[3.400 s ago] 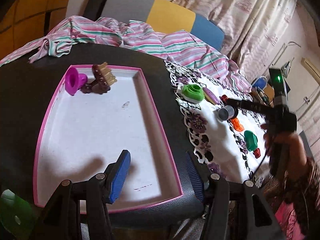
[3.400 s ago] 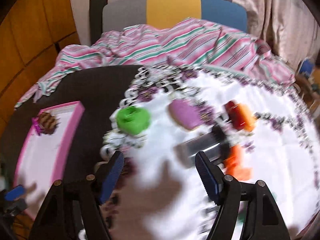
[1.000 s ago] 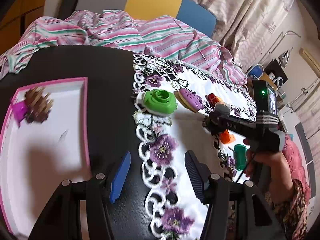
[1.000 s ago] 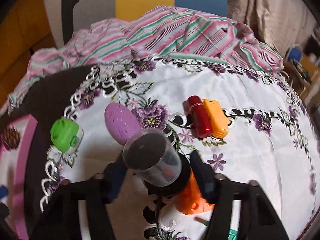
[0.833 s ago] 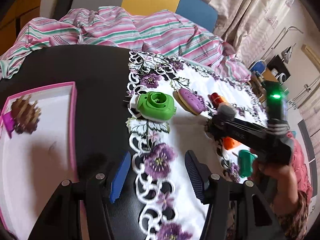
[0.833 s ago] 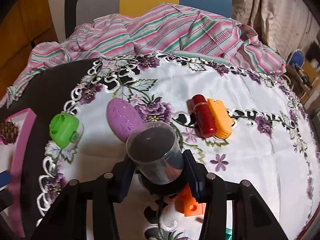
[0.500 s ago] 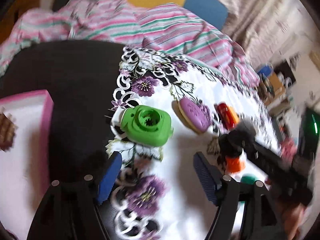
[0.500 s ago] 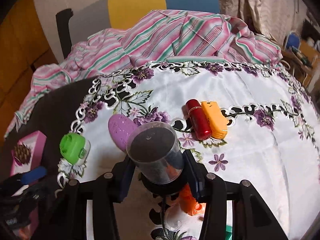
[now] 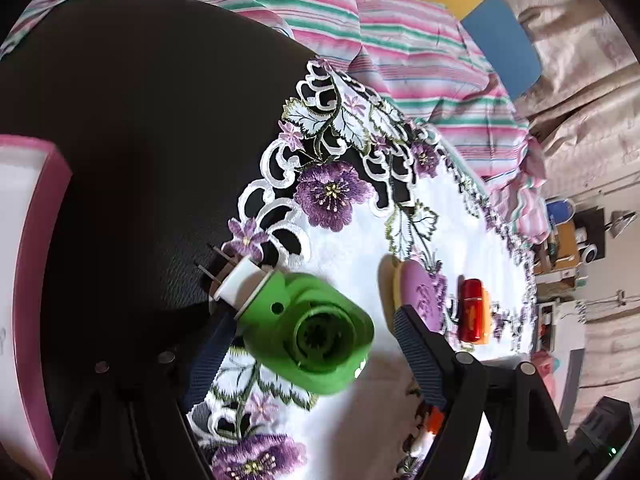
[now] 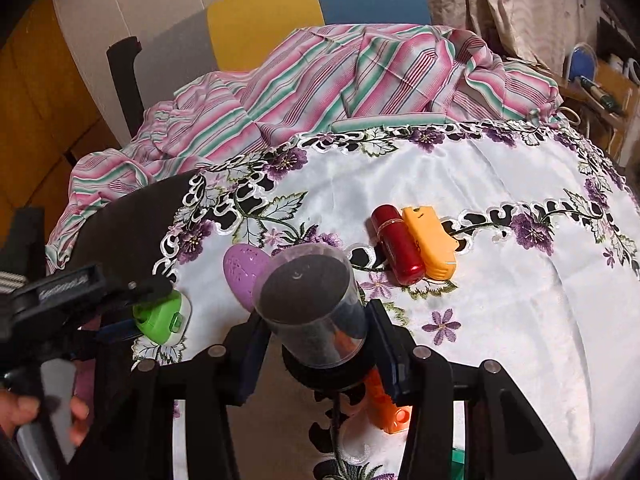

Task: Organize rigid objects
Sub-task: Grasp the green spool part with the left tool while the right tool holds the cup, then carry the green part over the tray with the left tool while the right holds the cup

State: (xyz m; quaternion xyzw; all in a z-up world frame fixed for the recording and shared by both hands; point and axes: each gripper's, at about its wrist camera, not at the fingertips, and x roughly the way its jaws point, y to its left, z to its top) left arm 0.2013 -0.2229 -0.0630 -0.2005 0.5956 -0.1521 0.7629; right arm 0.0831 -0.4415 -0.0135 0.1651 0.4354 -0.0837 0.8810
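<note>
Right gripper clamps a capped jar over the floral cloth

The right gripper holds a clear jar. Beyond it lie a purple oval, a red tube touching a yellow case; the left gripper straddles a green plug.

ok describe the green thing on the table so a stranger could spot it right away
Start at the white floral tablecloth and follow its lacy edge beside the bare black tabletop. The green plug lies there, between the left gripper's fingers. Unlike the purple oval beside it, it has a white end with two metal prongs.
</note>
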